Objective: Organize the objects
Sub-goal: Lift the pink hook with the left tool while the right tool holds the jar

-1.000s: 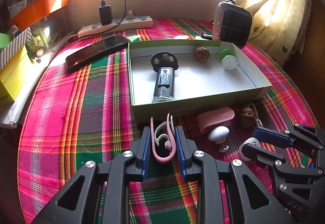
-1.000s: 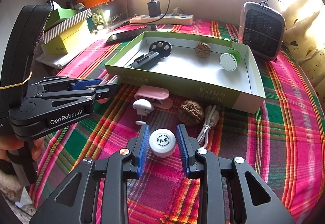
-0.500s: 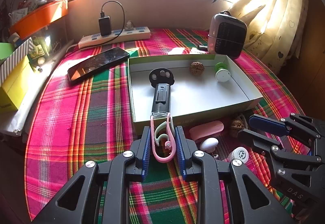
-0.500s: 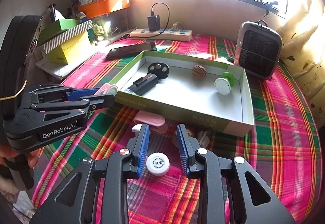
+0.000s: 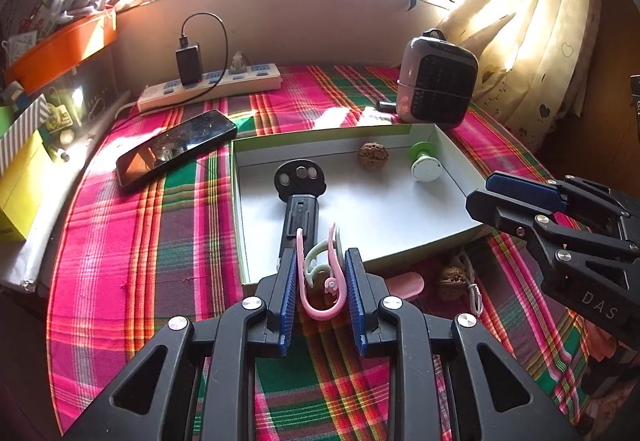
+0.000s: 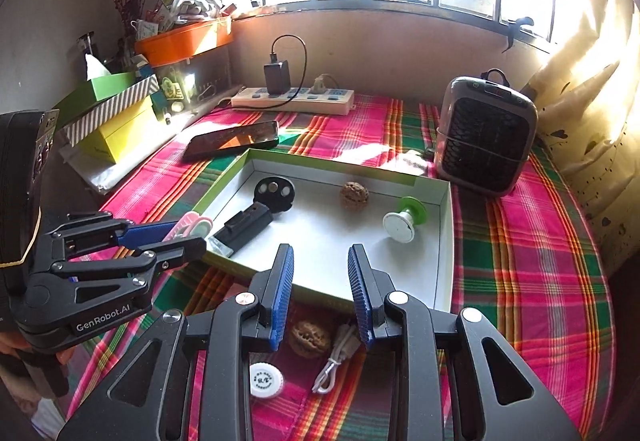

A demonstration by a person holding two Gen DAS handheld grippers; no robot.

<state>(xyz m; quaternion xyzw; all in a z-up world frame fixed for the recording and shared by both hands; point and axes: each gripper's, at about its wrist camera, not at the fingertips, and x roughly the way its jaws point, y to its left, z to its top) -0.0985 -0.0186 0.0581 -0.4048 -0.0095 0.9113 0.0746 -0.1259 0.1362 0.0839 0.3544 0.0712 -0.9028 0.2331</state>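
A: Clip [image 5: 320, 277] — the pink-and-white one — sits clamped between the pads of the left gripper [image 5: 320, 281], off the table [image 5: 120, 241], right at the near wall of the box [image 5: 460, 153].

B: So the step is carrying it in. How would you do it cleanly?

A: Take it forward past that wall before lowering. Just ahead of the gripper lies the black tool [image 5: 300, 209], so I'd steer a little to the right of it, onto bare white floor, and let go low so the clip doesn't bounce.

B: And the other gripper?

A: The right gripper [image 6: 320, 281] has its jaws apart with nothing between them; it hangs over the box's near edge. Below and behind its pads lie a walnut [image 6: 310, 337], a white cable [image 6: 336, 365] and a round white cap [image 6: 266, 380].

B: Any risk of a clash?

A: Some, I'd judge. The two grippers are near each other, the right one just to the right of the left. Moving one at a time would keep the clip from being knocked.
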